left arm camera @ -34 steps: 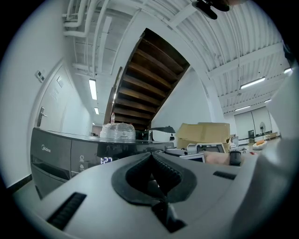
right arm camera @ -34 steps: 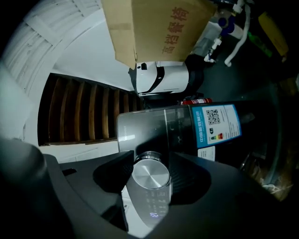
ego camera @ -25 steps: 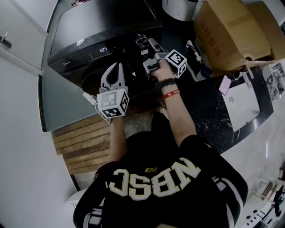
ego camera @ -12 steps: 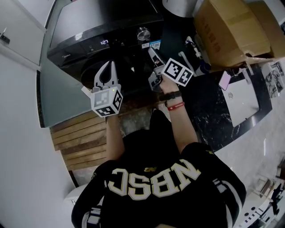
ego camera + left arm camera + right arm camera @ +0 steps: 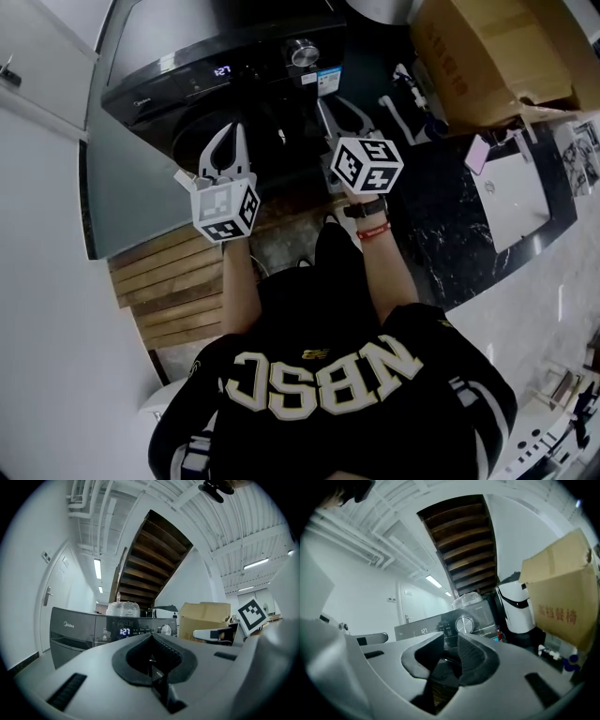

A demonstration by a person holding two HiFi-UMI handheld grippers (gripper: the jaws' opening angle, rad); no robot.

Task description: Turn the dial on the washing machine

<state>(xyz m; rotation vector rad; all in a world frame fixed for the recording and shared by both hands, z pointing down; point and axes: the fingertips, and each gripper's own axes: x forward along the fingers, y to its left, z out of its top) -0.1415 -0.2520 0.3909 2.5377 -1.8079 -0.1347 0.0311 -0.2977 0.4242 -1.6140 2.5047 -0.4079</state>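
Observation:
The dark washing machine (image 5: pixel 216 47) stands ahead, its lit display (image 5: pixel 222 70) left of the round silver dial (image 5: pixel 302 53). My right gripper (image 5: pixel 345 111) hangs a short way back from the dial, pointing at it. In the right gripper view the dial (image 5: pixel 464 623) shows just beyond the jaws; the right gripper (image 5: pixel 450 641) has a narrow gap, is closing, and has nothing between the pads. My left gripper (image 5: pixel 232 133) is held in front of the machine's door, shut and empty. The left gripper view shows its tips (image 5: pixel 151 641) meeting, with the dial (image 5: pixel 164 629) far off.
A large cardboard box (image 5: pixel 487 56) stands right of the machine, with a white container (image 5: pixel 518 606) beside it. A white flat device (image 5: pixel 511 206) lies on the dark marbled floor at right. Wooden slats (image 5: pixel 169 291) lie at the lower left, next to a white wall.
My right gripper has drawn back from the dial toward the person, and its jaws have narrowed. The left gripper has shifted only slightly.

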